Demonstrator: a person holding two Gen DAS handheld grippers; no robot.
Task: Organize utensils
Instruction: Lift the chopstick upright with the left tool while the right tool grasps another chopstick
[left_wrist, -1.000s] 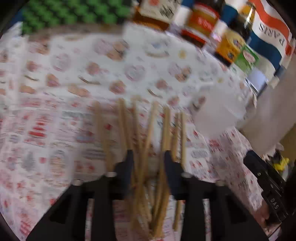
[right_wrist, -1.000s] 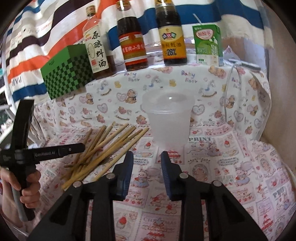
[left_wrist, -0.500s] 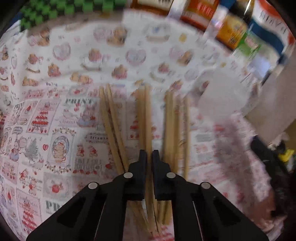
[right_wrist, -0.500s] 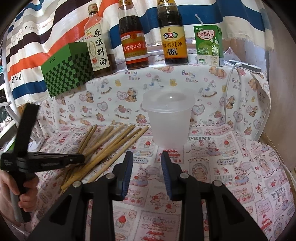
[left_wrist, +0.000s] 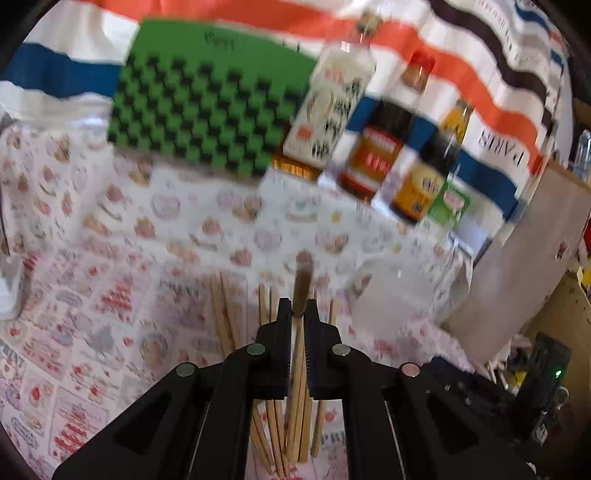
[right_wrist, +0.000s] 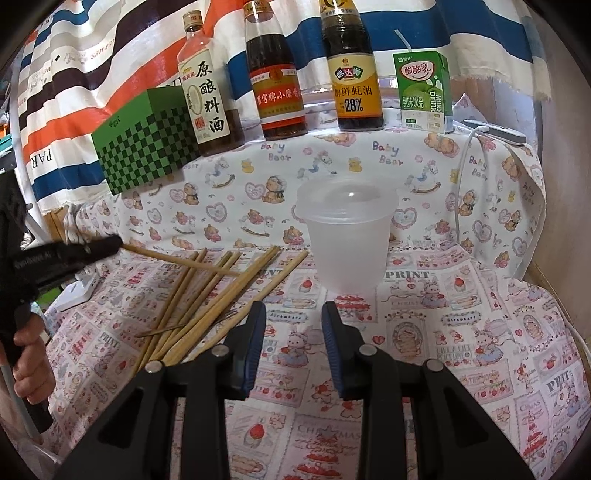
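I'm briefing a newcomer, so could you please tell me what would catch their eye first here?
Probably the left gripper, shut on one chopstick raised above the loose chopstick pile. Next, the translucent plastic cup standing right of the pile, and the sauce bottles lined up behind.

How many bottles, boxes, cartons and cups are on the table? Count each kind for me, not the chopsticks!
Bottles: 3
Checkered box: 1
Drink carton: 1
Plastic cup: 1
Total: 6
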